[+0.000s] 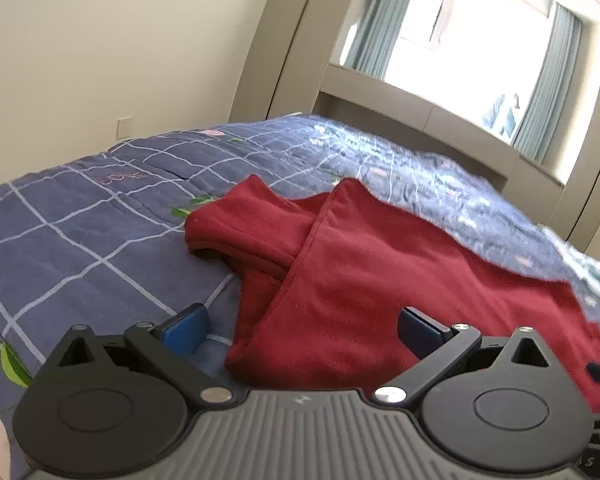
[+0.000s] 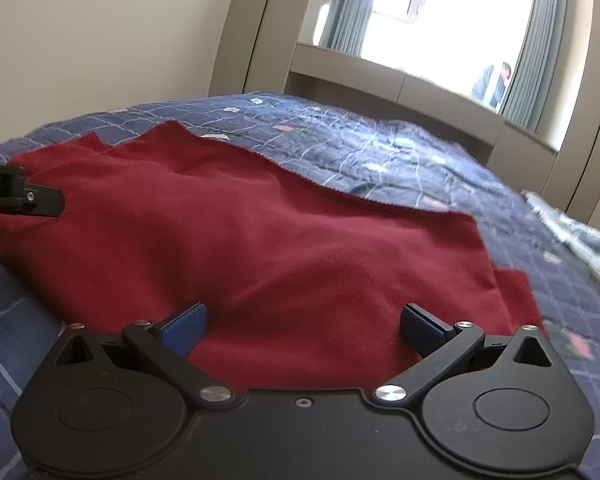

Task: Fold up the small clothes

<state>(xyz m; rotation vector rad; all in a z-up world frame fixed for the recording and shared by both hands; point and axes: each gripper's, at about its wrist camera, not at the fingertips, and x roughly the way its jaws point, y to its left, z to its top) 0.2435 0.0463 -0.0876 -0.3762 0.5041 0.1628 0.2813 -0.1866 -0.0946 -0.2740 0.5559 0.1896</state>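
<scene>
A blue checked quilt (image 1: 80,220) covers the bed, with open room all round the red garment (image 1: 360,272) lying part-folded upon it, one sleeve (image 1: 240,224) turned inward. We hold the left gripper (image 1: 302,330) and the right gripper (image 2: 304,328) low at its near hem, both with jaws spread and nothing between them. We judge that pinching the hem at matched corners, then lifting evenly toward the far edge (image 2: 300,176), would keep the fold square.
</scene>
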